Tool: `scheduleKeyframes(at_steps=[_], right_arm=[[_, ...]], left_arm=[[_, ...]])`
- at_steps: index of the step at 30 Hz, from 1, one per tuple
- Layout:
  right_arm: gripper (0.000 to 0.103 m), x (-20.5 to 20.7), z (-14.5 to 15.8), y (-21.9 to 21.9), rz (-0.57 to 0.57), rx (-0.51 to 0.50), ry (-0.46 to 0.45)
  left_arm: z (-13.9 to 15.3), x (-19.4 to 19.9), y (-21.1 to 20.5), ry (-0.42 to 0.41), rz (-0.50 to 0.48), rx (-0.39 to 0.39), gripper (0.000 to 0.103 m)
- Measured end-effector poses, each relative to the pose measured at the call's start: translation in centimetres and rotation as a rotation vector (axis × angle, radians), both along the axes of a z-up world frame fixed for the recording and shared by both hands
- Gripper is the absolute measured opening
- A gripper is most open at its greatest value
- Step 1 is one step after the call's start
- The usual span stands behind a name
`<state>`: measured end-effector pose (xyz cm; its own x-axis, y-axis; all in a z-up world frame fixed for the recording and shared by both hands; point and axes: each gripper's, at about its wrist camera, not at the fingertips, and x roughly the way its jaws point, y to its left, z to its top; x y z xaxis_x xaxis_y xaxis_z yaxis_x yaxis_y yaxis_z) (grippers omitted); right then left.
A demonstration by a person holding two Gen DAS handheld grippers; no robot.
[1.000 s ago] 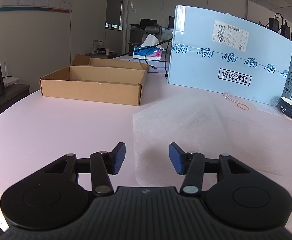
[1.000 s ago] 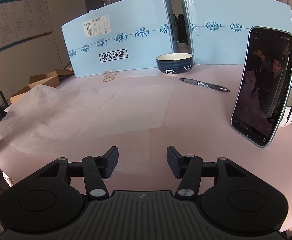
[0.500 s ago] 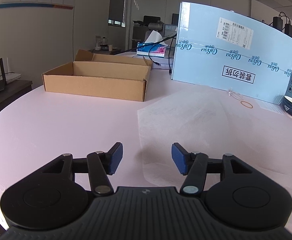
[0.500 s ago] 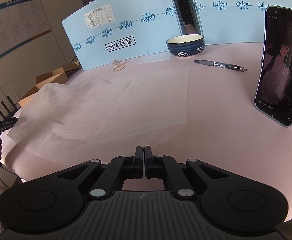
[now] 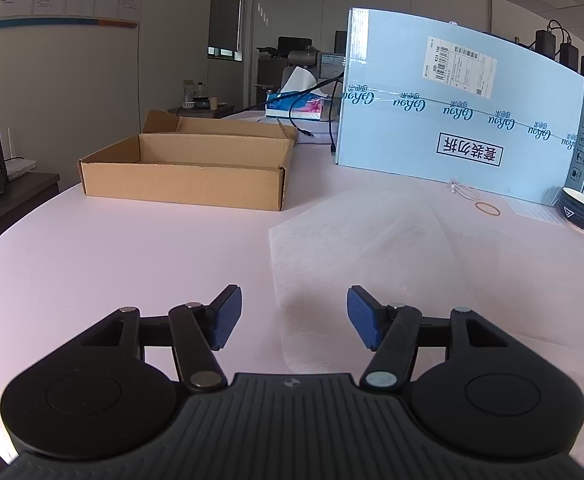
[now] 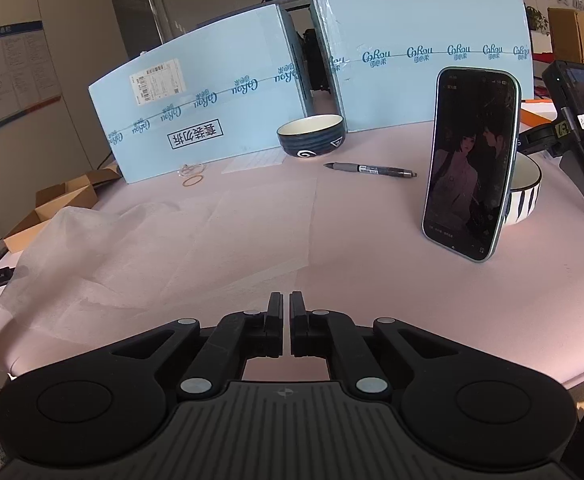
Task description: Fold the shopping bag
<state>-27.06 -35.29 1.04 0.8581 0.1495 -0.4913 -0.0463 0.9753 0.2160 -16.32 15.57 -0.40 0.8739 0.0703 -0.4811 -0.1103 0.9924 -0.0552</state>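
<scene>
Shopping bag: the thin white shopping bag (image 6: 163, 240) lies spread and only loosely flat on the pink counter (image 6: 372, 272), toward its left near part; wrinkled, with its left end bulging up near the counter's left edge.
Left hand-held gripper: the left hand-held gripper (image 5: 294, 316) hovers low over the bag's near left corner, jaws spread and opening; the bag's left edge runs below the gap, but the pads (image 5: 366, 322) do not press on it.
Right hand-held gripper: the right hand-held gripper (image 6: 285, 312) sits above the counter's near edge, just short of the bag's near edge; its jaws stand a narrow slit apart and are opening, with nothing visible between them.
Step in hand: by my reading the fold is not yet begun; both tools are lining up on the bag's near edge for a first grasp.
Next move: likely each gripper must go down onto the near edge, one at each corner, and pinch only the thin film, then carry it over toward the far edge. The film is limp and light, so a shallow pinch could slip.
Bystanders: the propped phone (image 6: 472, 184) and the pen (image 6: 372, 169) stand right of the bag; the cardboard box (image 5: 187, 168) sits at the far left; the dark bowl (image 6: 311, 136) and rubber band (image 6: 193, 181) lie beyond the far edge.
</scene>
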Motion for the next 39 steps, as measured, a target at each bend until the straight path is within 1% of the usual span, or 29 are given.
scheduleKeyframes(at_steps=[1,2,5,7,10,14,15,17,18,19,24,31,35,39], right_arm=[[0.048,0.2,-0.4,-0.1,0.003,0.008,0.004],[0.050,0.5,-0.7,0.0,0.013,0.013,0.004],[0.050,1.4,-1.5,0.4,0.054,0.030,0.016],[0.050,2.2,-1.8,1.0,0.081,0.019,0.027],[0.050,3.2,-2.2,1.7,0.092,-0.021,0.025],[0.050,4.1,-2.3,1.7,0.092,-0.015,0.014],[0.048,4.2,-2.2,1.7,0.095,-0.007,0.017],[0.036,4.3,-2.1,1.9,0.096,-0.007,0.036],[0.017,4.3,-2.2,2.0,0.093,-0.012,0.046],[0.003,4.3,-2.2,2.0,0.090,-0.016,0.054],[0.001,2.8,-2.2,1.8,0.065,-0.026,0.058],[0.001,0.2,-0.9,1.3,0.000,-0.043,0.042],[0.001,-0.8,-0.5,1.5,-0.012,-0.071,0.051],[0.001,-0.9,-0.4,2.0,-0.020,-0.119,0.065]], left_arm=[[0.0,0.0,0.0,0.001,0.000,0.000,0.058],[0.0,0.0,0.0,0.001,0.000,0.000,0.058],[-0.1,-0.3,0.4,0.007,0.020,-0.003,0.062],[-0.2,-0.6,0.7,0.009,0.034,-0.007,0.063],[-0.3,-1.0,1.1,0.015,0.047,-0.010,0.064],[-0.5,-1.3,1.4,0.023,0.060,-0.012,0.064],[-0.5,-1.3,1.4,0.024,0.063,-0.013,0.064],[-0.5,-1.3,1.5,0.024,0.065,-0.015,0.064],[-0.6,-1.4,1.5,0.023,0.064,-0.016,0.065],[-0.6,-1.4,1.5,0.023,0.064,-0.017,0.065],[-0.7,-1.1,1.2,0.025,0.042,-0.015,0.065],[-0.4,-0.9,0.9,0.009,0.028,-0.011,0.065],[-0.2,-1.0,0.9,0.002,0.024,-0.013,0.065],[-0.1,-1.1,0.8,-0.003,0.016,-0.014,0.065]])
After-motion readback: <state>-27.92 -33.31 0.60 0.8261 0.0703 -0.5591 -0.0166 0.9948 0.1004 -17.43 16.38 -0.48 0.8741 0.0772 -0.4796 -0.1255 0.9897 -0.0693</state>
